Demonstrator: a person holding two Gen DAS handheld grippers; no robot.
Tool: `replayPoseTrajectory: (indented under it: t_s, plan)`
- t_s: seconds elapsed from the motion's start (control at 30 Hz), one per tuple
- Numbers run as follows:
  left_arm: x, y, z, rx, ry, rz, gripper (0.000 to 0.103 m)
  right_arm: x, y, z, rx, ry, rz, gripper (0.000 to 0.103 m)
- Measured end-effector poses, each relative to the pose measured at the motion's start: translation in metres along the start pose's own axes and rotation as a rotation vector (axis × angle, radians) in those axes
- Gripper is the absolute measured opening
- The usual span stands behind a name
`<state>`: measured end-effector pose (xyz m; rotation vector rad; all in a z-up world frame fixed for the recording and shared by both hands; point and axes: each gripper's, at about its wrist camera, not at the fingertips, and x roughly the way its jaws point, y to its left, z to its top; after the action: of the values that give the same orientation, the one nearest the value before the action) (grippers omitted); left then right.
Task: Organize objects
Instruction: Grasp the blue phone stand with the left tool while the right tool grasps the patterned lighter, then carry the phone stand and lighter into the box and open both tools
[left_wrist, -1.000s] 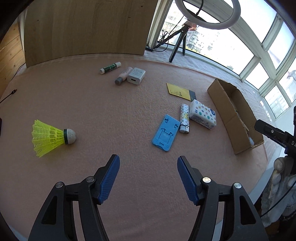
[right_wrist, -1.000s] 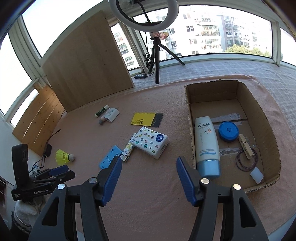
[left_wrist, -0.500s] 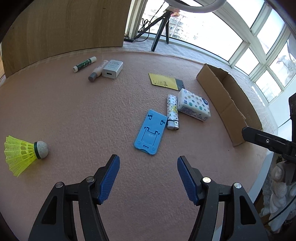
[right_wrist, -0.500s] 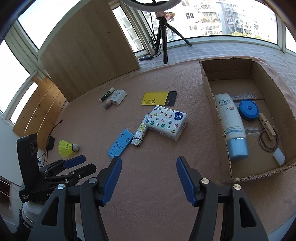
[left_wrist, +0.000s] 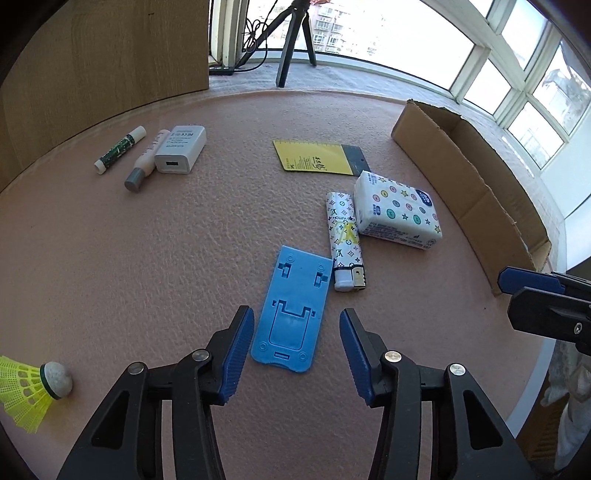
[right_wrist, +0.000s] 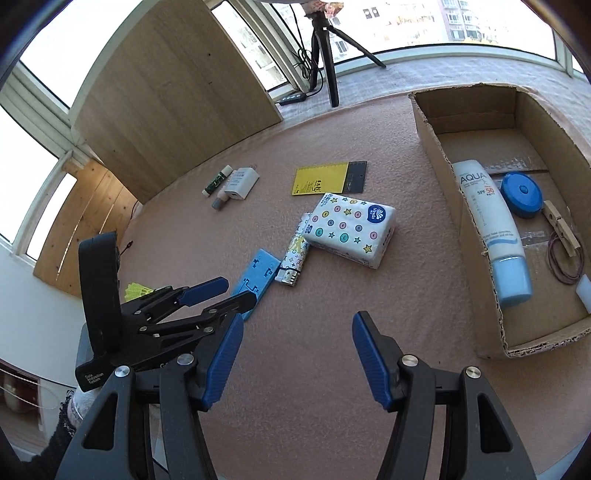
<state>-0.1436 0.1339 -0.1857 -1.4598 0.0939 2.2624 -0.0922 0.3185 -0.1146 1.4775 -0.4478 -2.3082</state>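
Blue plastic phone stand lies at twelve o'clock between my left gripper pads; jaws just narrowed, not touching it. Cardboard box waits at two o'clock; right gripper hovers open.

Blue phone stand; white monogram-print lighter; white tissue pack, coloured dots and stars; yellow shuttlecock, lower left; pink tabletop.
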Motion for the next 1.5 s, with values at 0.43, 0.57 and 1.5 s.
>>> replayPoseTrajectory:
  t_s: [0.43, 0.57, 1.5]
  plan:
    - [0.008, 0.027, 0.006, -0.033, -0.01, 0.023, 0.039, 0.049, 0.015, 0.026, 0.005, 0.065, -0.049, 0.055]
    - [0.003, 0.046, 0.002, -0.065, -0.019, 0.031, 0.038, 0.07, 0.02, 0.034, -0.005, 0.093, -0.085, 0.053]
    - [-0.025, 0.099, -0.032, -0.224, -0.058, 0.021, 0.037, 0.137, 0.071, 0.045, -0.269, 0.123, -0.285, 0.021]
